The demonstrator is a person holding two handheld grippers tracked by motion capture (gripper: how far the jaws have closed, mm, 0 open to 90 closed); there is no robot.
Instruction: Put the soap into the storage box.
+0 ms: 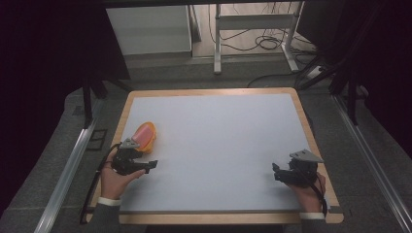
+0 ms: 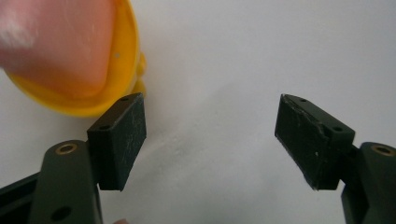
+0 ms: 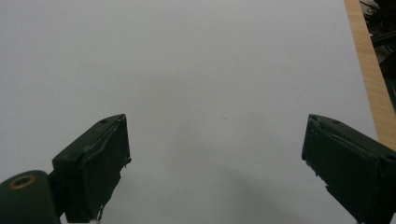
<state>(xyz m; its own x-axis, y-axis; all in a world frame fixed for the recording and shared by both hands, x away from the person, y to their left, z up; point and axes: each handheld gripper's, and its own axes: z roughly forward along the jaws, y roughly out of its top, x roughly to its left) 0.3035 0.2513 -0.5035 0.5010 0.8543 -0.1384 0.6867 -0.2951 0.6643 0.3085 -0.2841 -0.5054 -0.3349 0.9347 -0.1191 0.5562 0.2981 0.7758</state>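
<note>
A rounded yellow-orange object with a pink top (image 1: 145, 134) lies on the white mat (image 1: 218, 141) near the left edge. In the left gripper view the same object (image 2: 70, 51) sits at the upper left, just beyond my left jaw's tip and outside the gap. My left gripper (image 1: 148, 165) is just in front of the object, held in a hand, its jaws pointing right. It stands open (image 2: 210, 140) with only mat between the pads. My right gripper (image 1: 277, 173) rests low at the right side of the mat, open (image 3: 215, 163) and holding nothing.
The mat lies on a wooden board whose rim (image 1: 311, 131) shows on all sides. Metal rails (image 1: 73, 155) run along both sides of the table. Behind the table are a desk frame (image 1: 252, 29) and loose cables (image 1: 265, 43) on the floor.
</note>
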